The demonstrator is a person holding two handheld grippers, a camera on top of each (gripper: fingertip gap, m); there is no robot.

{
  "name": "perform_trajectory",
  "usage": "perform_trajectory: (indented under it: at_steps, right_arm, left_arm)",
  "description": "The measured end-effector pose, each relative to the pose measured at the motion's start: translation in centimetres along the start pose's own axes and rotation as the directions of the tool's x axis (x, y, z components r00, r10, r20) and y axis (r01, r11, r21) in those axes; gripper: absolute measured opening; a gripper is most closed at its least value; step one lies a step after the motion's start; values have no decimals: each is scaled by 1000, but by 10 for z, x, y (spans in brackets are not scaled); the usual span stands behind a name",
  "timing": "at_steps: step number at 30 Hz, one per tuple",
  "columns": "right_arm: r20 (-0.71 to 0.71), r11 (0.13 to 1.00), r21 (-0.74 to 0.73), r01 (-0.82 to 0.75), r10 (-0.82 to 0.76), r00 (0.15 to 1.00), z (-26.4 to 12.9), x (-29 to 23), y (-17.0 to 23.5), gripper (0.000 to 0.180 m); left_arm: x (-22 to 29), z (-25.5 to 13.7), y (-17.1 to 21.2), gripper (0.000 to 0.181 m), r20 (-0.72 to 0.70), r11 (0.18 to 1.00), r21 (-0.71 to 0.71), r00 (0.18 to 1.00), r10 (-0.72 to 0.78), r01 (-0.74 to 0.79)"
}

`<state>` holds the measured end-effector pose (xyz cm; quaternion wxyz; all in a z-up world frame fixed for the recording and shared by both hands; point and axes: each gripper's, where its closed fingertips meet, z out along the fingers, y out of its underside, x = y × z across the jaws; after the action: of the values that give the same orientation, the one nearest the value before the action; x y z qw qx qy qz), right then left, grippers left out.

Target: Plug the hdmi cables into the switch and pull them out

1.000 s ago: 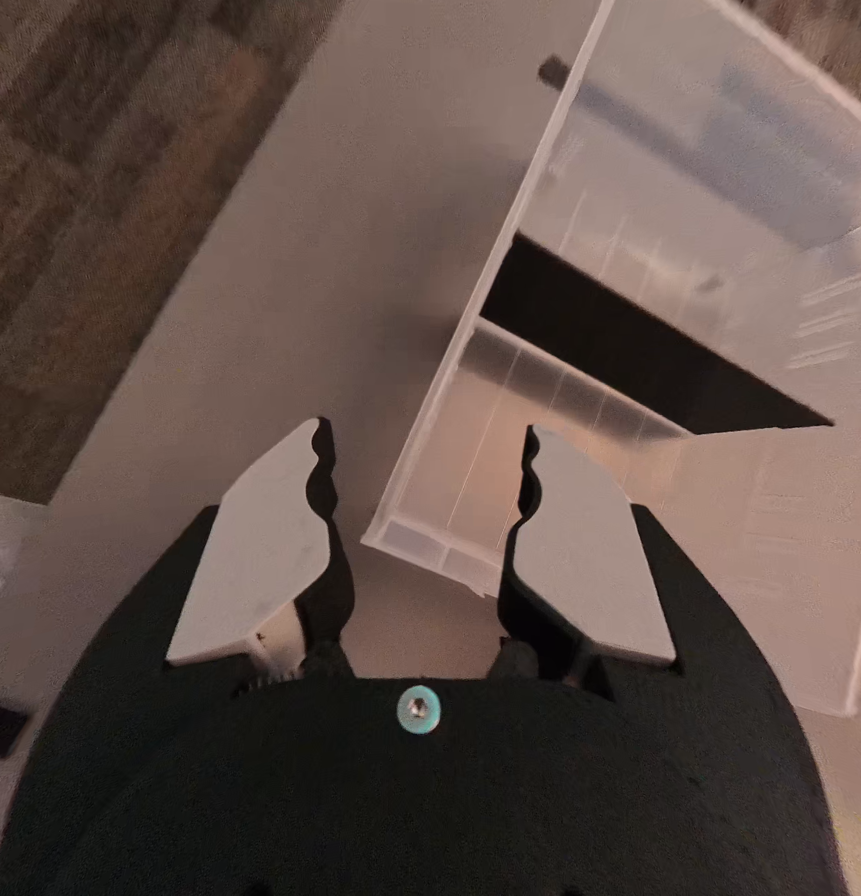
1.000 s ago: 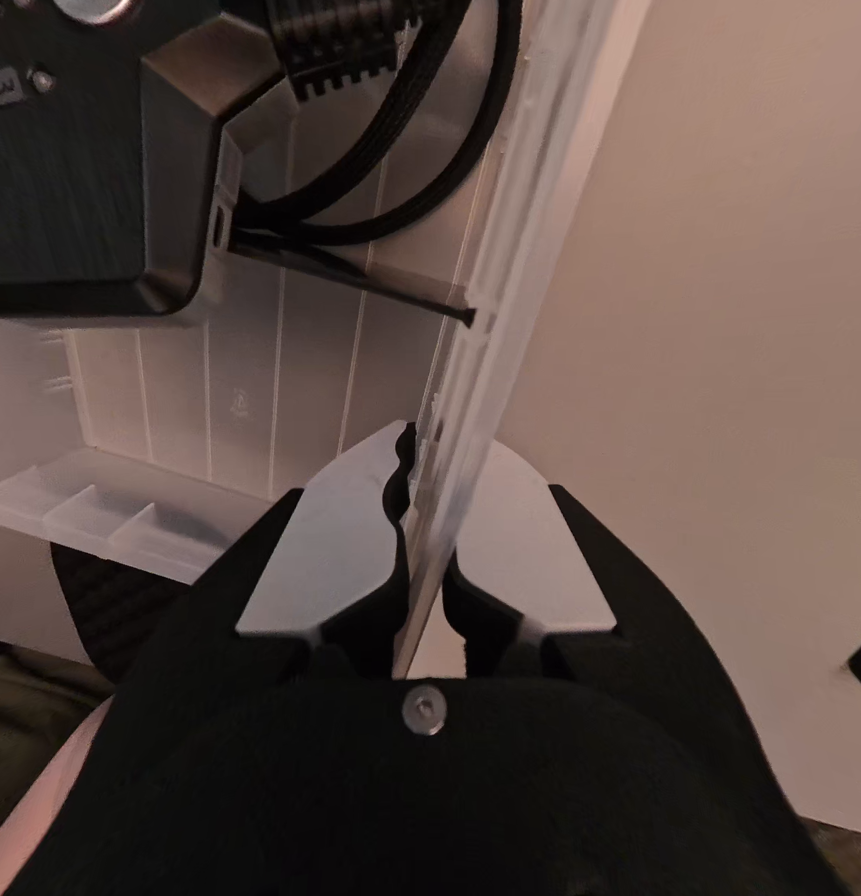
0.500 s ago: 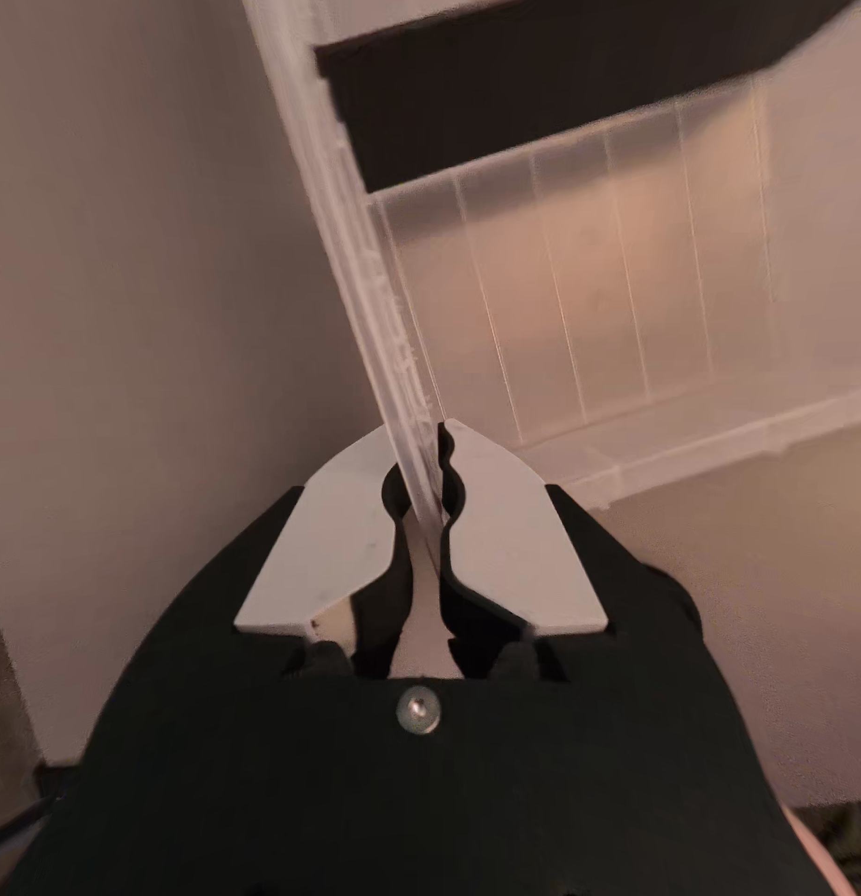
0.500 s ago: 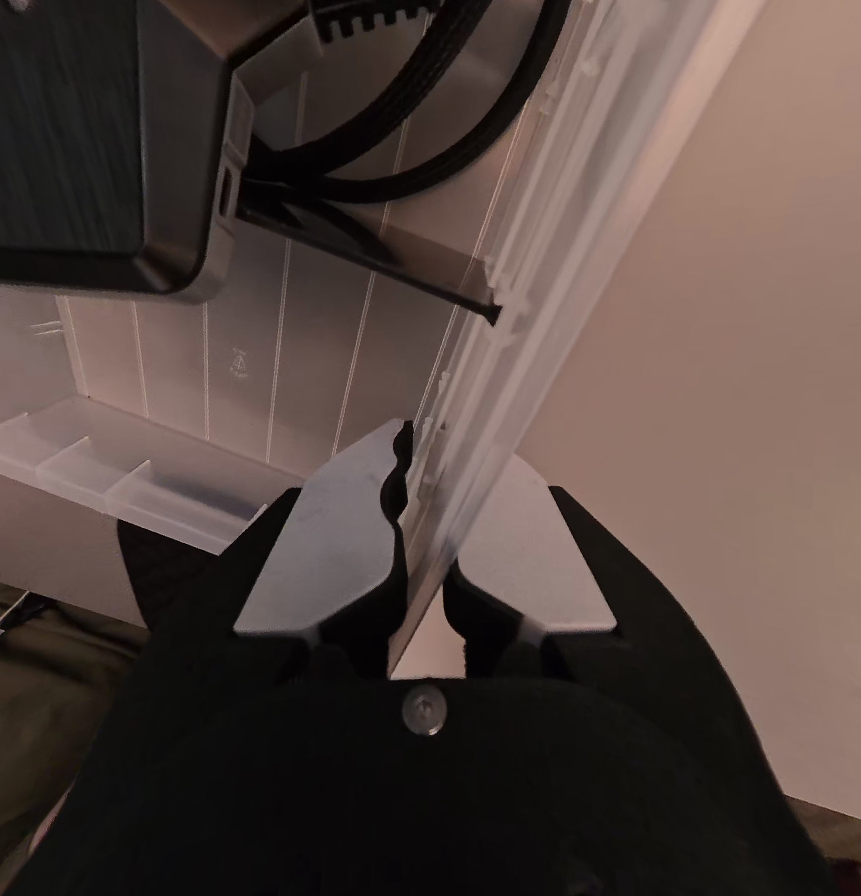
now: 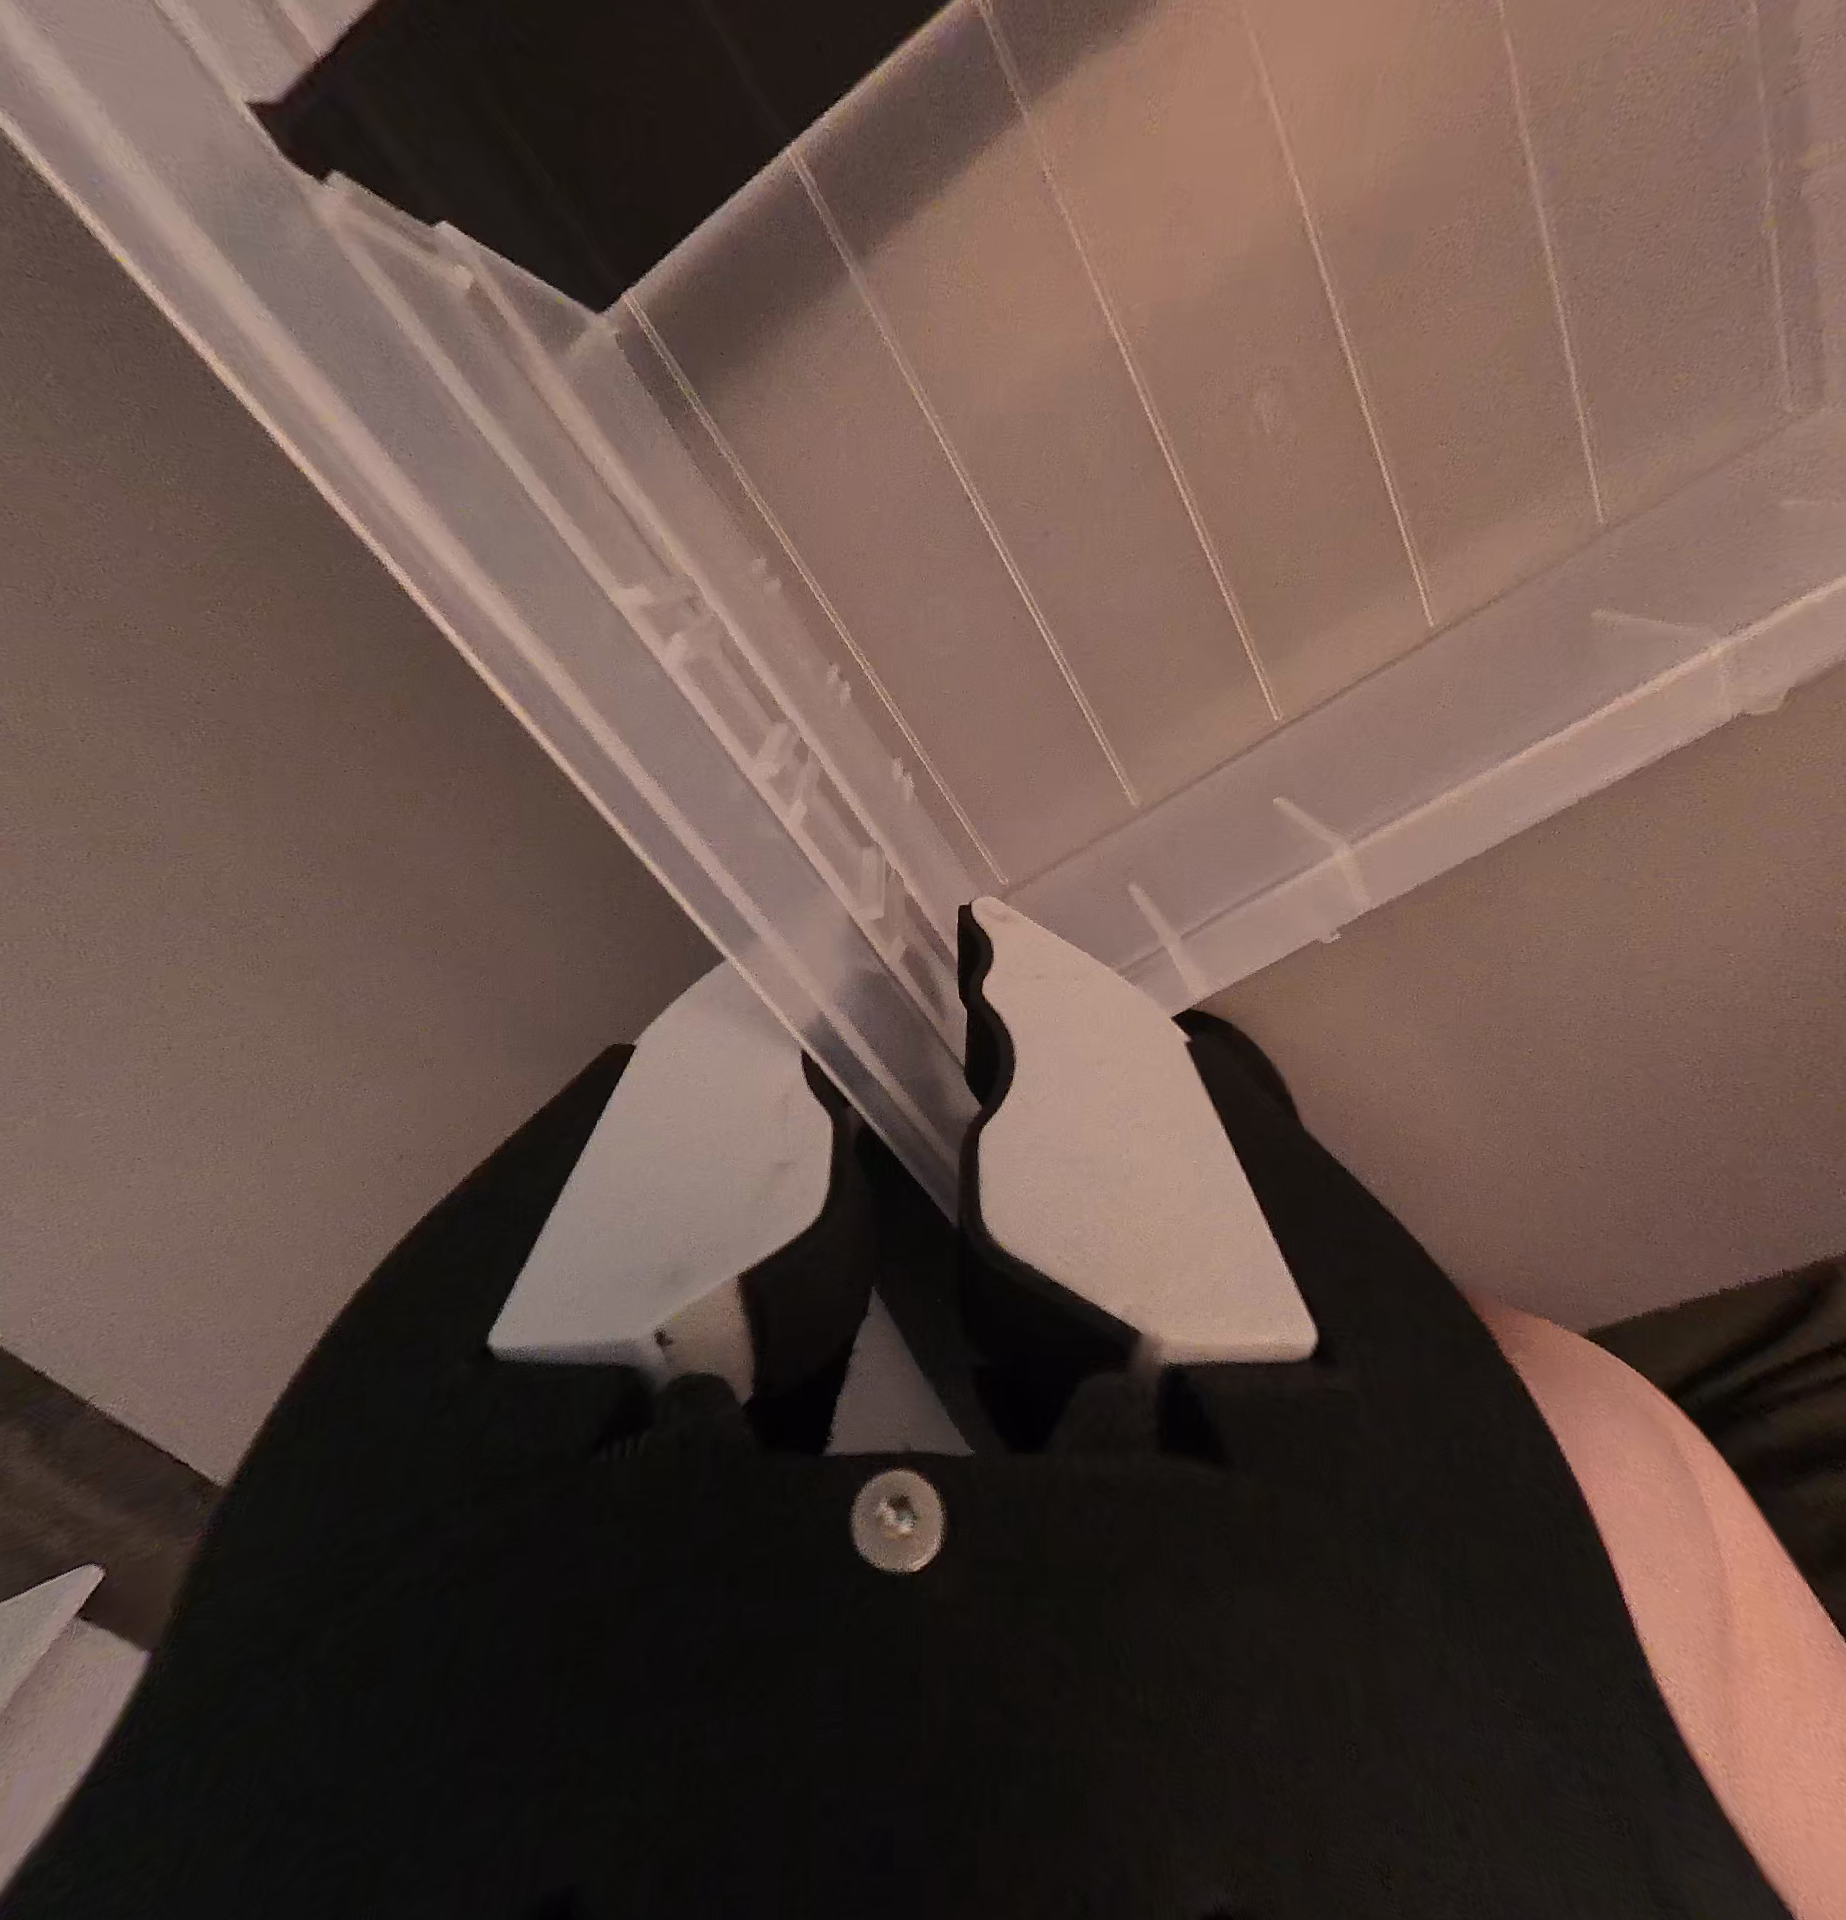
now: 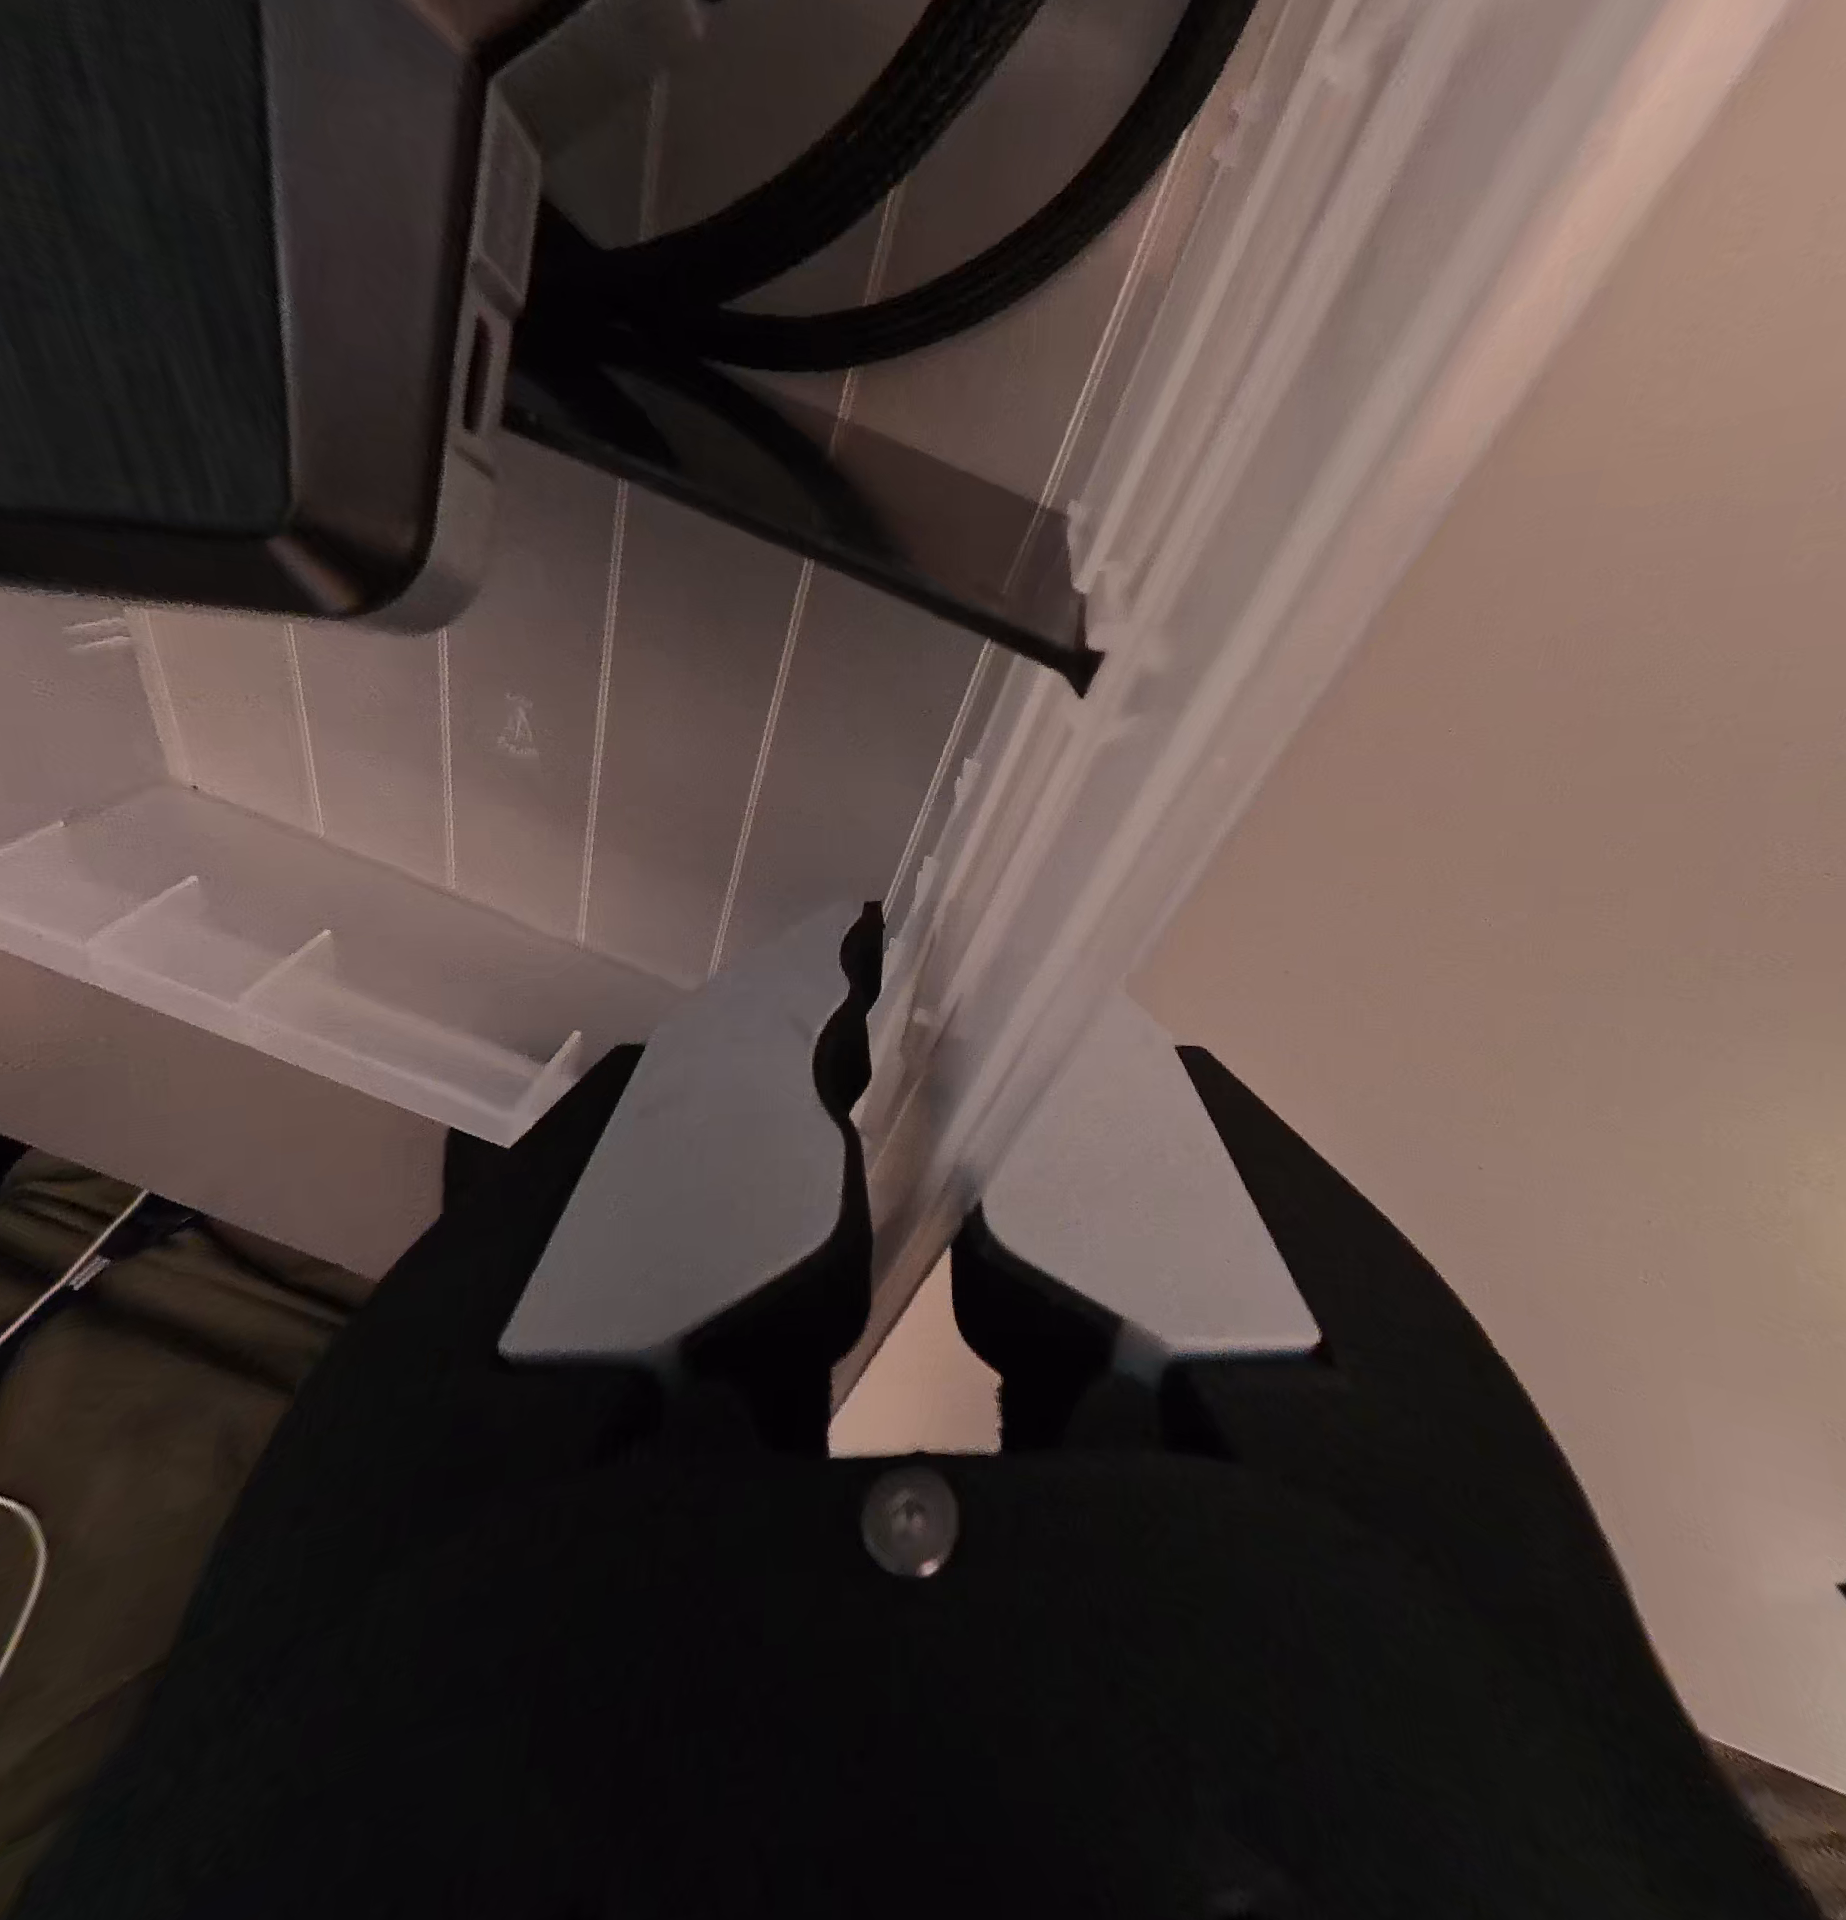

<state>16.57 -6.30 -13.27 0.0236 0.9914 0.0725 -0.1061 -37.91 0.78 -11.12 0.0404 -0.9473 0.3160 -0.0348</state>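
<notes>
A clear plastic box [image 5: 1106,416] holds the task's things. My left gripper [image 5: 867,966] is shut on the box's left wall [image 5: 586,540] near its front corner. My right gripper [image 6: 986,977] is shut on the box's right wall [image 6: 1210,520]. In the right wrist view the black HDMI switch [image 6: 171,260] lies in the box at upper left, with looped black HDMI cables [image 6: 950,239] beside it at the top. A dark shape [image 5: 503,125] at the top of the left wrist view may be the switch. I cannot see any plug or port.
The box is over a white table [image 5: 223,831]. A pink sleeve [image 5: 1677,1558] shows at lower right of the left wrist view. Olive fabric [image 6: 119,1299] and a white cord [image 6: 5,1558] lie past the table's near edge. Dark floor [image 5: 67,1403] lies at left.
My left gripper was open over the box's corner, then came onto the left wall and shut on it. My right gripper stayed shut on the right wall. The box now looks nearer in both views.
</notes>
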Motion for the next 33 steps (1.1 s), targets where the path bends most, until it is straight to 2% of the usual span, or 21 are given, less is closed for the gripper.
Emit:
perform_trajectory:
  at_steps: [14,17,20,22,24,25,27,28,29,30,31,33]
  right_arm:
    - [26,997,-28,66,-66,998,4,-38,-17,15]
    - [15,996,54,68,-69,998,-10,-38,-22,18]
    - [-102,979,194,66,-47,994,-43,-29,-30,21]
    - [-154,949,303,84,-39,987,-71,-42,-33,23]
    - [-202,877,444,185,-104,974,-104,-77,-42,23]
    - [-237,813,517,267,-163,958,-120,-103,-49,25]
    - [-230,633,654,415,-357,905,-142,-181,-58,34]
    - [-186,519,716,466,-502,845,-146,-232,-57,45]
    - [-119,422,760,494,-657,744,-143,-282,-48,52]
    - [-40,384,787,483,-749,661,-135,-321,-40,57]
    - [32,420,780,464,-767,640,-122,-345,-39,57]
    - [44,535,684,496,-709,704,-84,-355,-55,52]
  left_arm:
    - [32,1,-1,15,-67,993,-55,993,96,-100]
    - [35,1,2,15,-95,994,-57,991,92,-98]
    - [38,0,8,15,-119,993,-59,989,93,-100]
    - [39,-1,13,14,-140,994,-68,987,77,-88]
    - [41,-2,16,15,-180,996,-60,982,57,-69]
    - [42,-3,16,16,-204,997,-45,977,57,-67]
    - [44,-7,13,19,-243,998,11,968,65,-64]
    - [43,-10,12,24,-252,997,44,965,69,-60]
    - [42,-14,10,28,-257,996,78,964,72,-54]
    - [41,-19,9,28,-259,993,112,963,74,-46]
    - [38,-23,9,27,-253,990,139,965,69,-34]
    - [36,-31,10,31,-253,984,178,966,54,-9]
